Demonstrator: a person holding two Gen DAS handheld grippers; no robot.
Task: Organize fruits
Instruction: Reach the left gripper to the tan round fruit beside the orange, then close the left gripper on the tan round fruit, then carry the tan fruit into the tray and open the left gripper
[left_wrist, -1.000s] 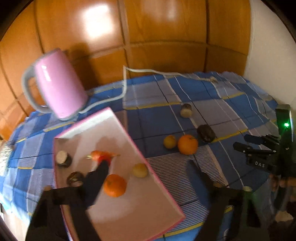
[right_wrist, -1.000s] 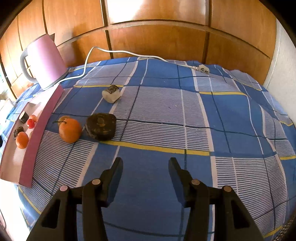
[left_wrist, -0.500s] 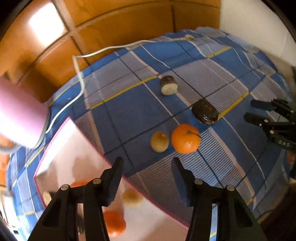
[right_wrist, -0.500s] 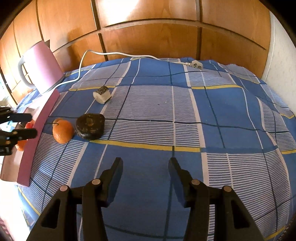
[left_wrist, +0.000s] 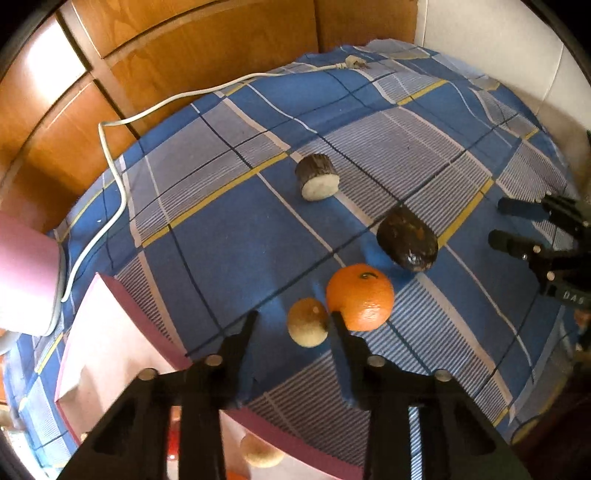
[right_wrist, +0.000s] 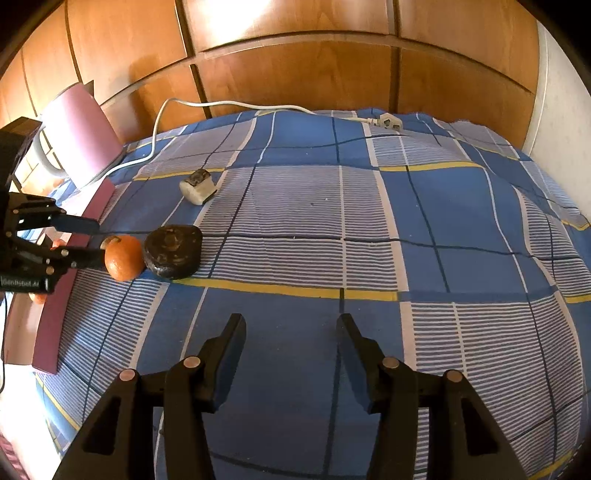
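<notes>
Left tool: jaws spread, empty, hovering low over the blue checked tabletop; its right finger is beside the pale fruit.
Tray: pink, under and to the left of the left tool; a pale round fruit in it shows below the tool.
Pale fruit: small, round, tan, just ahead between the left tool's tips, toward the right one. Probably light and firm; take it across its widest part so that it does not roll out.
Orange: just right of the pale fruit, touching or nearly so. Smooth, rounded skin, likely to slip if pinched off-centre.
Dark fruit: ahead and right of the orange, close by. Looks wrinkled and possibly soft, so squeeze gently.
Cut piece: farther ahead, white face showing, lying apart.
Right tool: jaws apart, empty, over bare cloth; the fruits lie ahead to its left.
</notes>
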